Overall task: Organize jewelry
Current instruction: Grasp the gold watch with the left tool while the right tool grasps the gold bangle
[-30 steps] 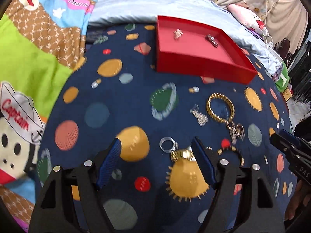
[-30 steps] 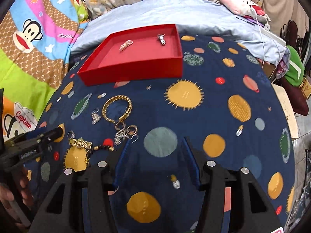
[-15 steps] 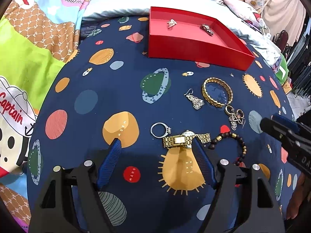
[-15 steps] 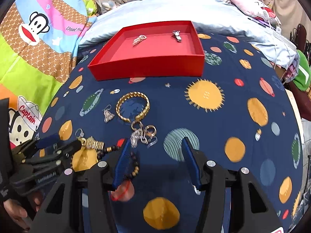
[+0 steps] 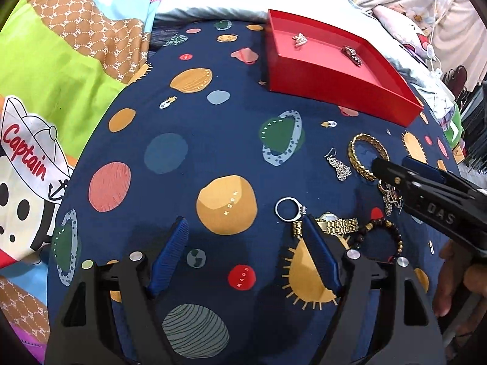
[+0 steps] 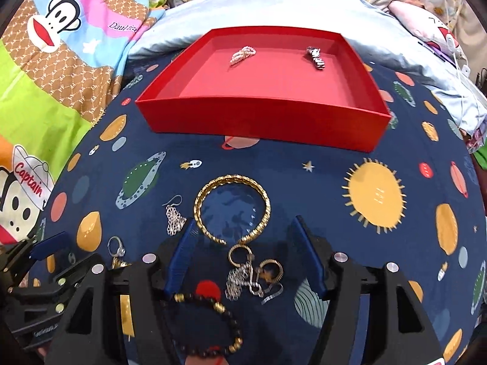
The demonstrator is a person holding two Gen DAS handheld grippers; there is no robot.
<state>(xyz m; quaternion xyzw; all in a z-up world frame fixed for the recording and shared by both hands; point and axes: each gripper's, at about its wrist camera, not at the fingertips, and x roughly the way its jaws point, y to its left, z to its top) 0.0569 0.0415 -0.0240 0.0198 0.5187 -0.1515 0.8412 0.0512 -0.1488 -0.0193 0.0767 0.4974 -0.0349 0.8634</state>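
Note:
A red tray (image 6: pixel 268 121) at the back of the space-print cloth holds a pearl piece (image 6: pixel 242 54) and a dark silver piece (image 6: pixel 315 57). Loose on the cloth lie a gold bangle (image 6: pixel 232 210), a silver earring (image 6: pixel 174 219), a silver ring (image 5: pixel 289 209), a gold watch (image 5: pixel 334 226), a dark bead bracelet (image 6: pixel 210 319) and a tangle of hoop earrings (image 6: pixel 252 270). My right gripper (image 6: pixel 246 231) is open, low over the bangle's near edge and the hoops. My left gripper (image 5: pixel 245 228) is open and empty, its right finger beside the ring and watch.
The navy cloth (image 5: pixel 213 152) covers a rounded bed top. A colourful cartoon quilt (image 5: pixel 61 76) lies at the left, a pale blue pillow (image 6: pixel 274 9) behind the tray. Cables and clothes sit at the far right (image 5: pixel 438 70).
My right gripper has moved left and forward over the bangle and hoops. My left gripper has drifted left and back, so the ring and watch now lie by its right finger.

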